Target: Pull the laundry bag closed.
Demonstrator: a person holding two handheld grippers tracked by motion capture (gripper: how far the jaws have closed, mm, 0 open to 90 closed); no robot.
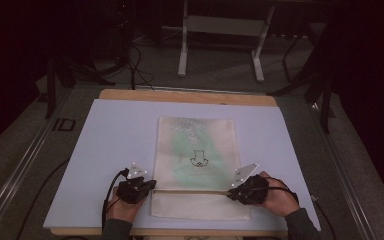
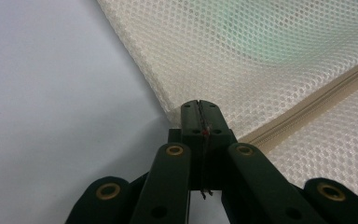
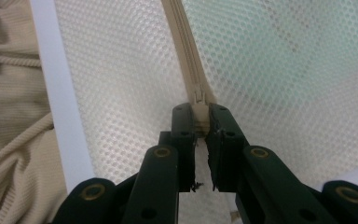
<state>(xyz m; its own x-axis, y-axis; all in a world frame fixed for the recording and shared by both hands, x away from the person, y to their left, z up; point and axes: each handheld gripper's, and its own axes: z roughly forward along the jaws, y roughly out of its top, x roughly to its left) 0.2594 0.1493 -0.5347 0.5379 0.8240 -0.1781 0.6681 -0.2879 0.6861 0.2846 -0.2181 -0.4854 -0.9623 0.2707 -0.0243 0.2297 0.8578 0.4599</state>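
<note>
A cream mesh bag (image 1: 197, 150) lies flat on the white board (image 1: 115, 140), with something pale green showing through it. A beige zipper (image 1: 190, 190) runs across its near part. My left gripper (image 1: 152, 186) is at the zipper's left end. In the left gripper view its jaws (image 2: 199, 108) are pressed together on the bag's edge (image 2: 177, 105), beside the zipper (image 2: 307, 112). My right gripper (image 1: 230, 194) is at the right end. In the right gripper view it (image 3: 199, 116) is shut on the zipper pull (image 3: 199, 100), with the zipper (image 3: 184, 42) running away from it.
The board rests on a wooden tabletop (image 1: 180, 96). Behind it on the dark floor stand a white metal frame (image 1: 220, 25) and cables. A beige ribbed garment (image 3: 9, 116) on the person lies past the board's near edge. Cables (image 1: 107, 195) trail from the grippers.
</note>
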